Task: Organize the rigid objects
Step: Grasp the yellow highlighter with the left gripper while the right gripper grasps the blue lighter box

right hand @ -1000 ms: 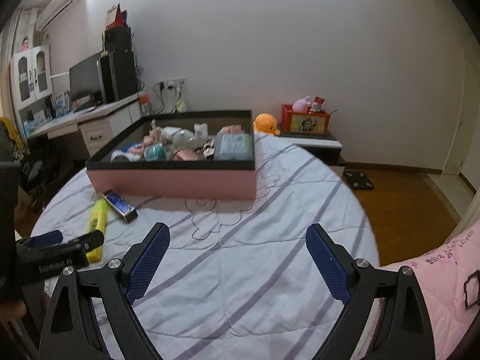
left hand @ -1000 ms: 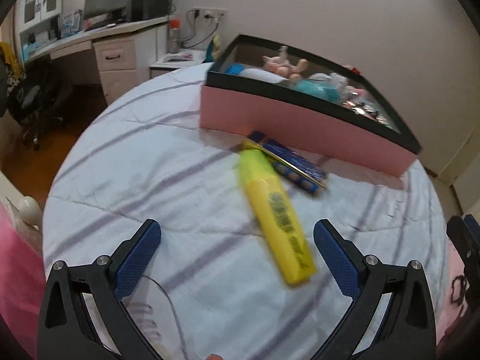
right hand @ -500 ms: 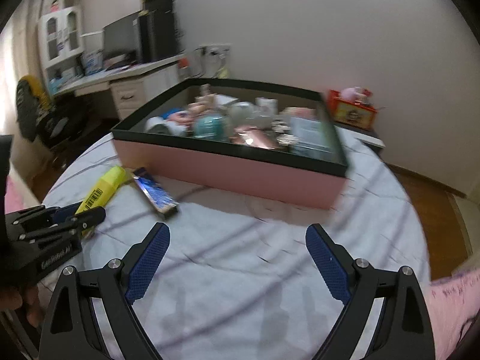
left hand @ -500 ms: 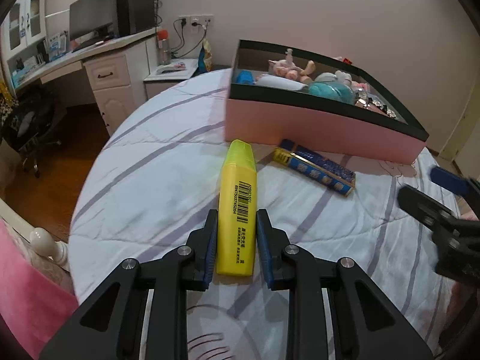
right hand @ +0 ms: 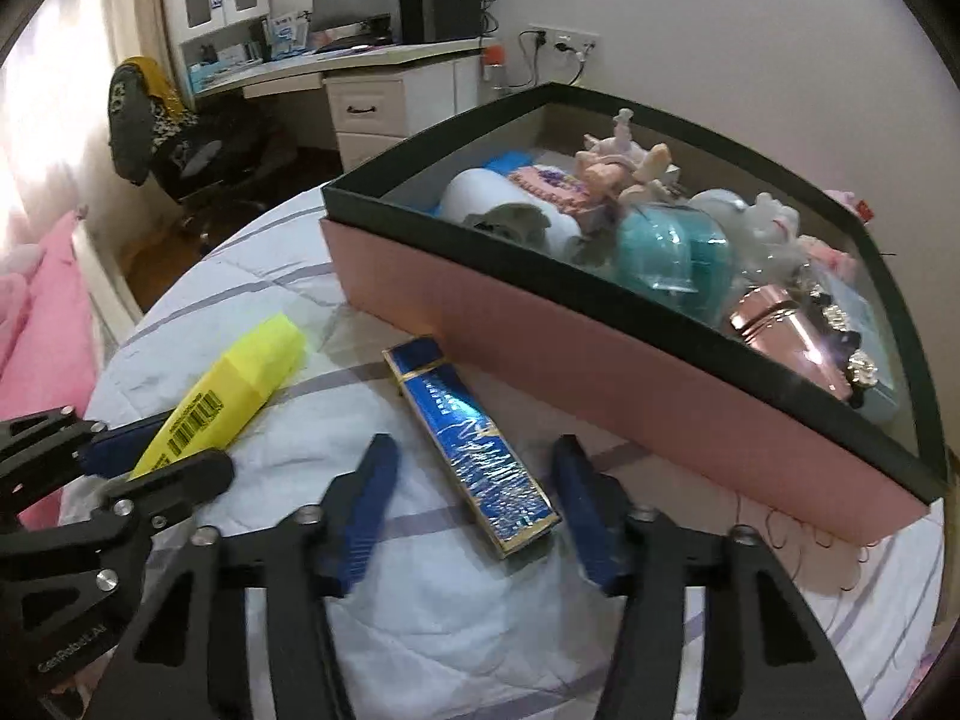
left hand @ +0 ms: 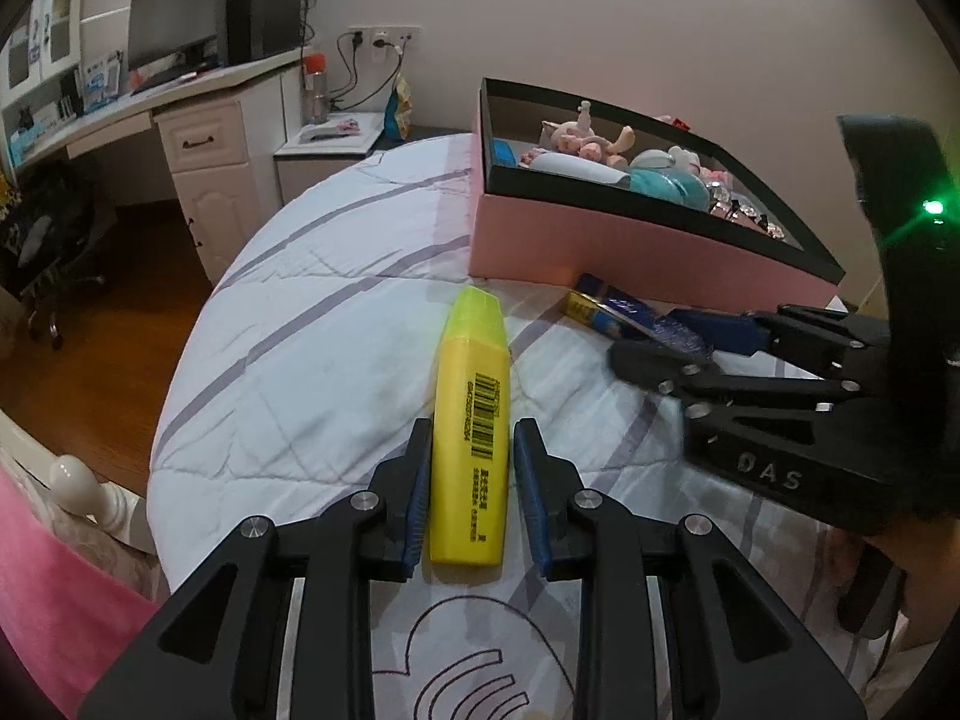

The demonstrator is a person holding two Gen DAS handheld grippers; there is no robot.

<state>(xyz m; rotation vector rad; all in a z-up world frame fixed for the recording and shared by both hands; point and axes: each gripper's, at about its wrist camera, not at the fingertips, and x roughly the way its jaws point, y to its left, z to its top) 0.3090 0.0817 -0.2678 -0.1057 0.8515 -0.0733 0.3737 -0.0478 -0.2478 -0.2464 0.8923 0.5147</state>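
Left tool [left hand: 471, 474] straddles the rear half of the yellow highlighter [left hand: 473, 426], blue pads [left hand: 418, 495] right up against both sides; a thin gap may remain on each side, so can't tell if it's actually clamped. Highlighter lies flat on the bed quilt [left hand: 312, 372], cap end pointing at the pink box [left hand: 630, 252], barcode face up. Right tool [right hand: 474, 510] is open, jaws spread wide on either side of the blue foil-wrapped box [right hand: 474, 444], neither pad touching it. That small box lies flat on the quilt, just beside the pink box's front wall, angled, with its near end between the right tool's fingers [right hand: 360, 516]. In the left wrist view the right tool [left hand: 678, 342] reaches in from the right over the same blue box [left hand: 612, 312]. In the right wrist view the left tool [right hand: 150, 456] sits at the lower left on the highlighter [right hand: 228, 384]. Highlighter and blue box are near each other, not touching. Pink box has a dark rim [right hand: 540, 264] and holds a white roll [right hand: 504, 210], a teal plastic item [right hand: 672, 252], a rose-gold cylinder [right hand: 786, 330] and small figurines [right hand: 618, 162]. Desk with monitor [left hand: 174, 36] in the background.
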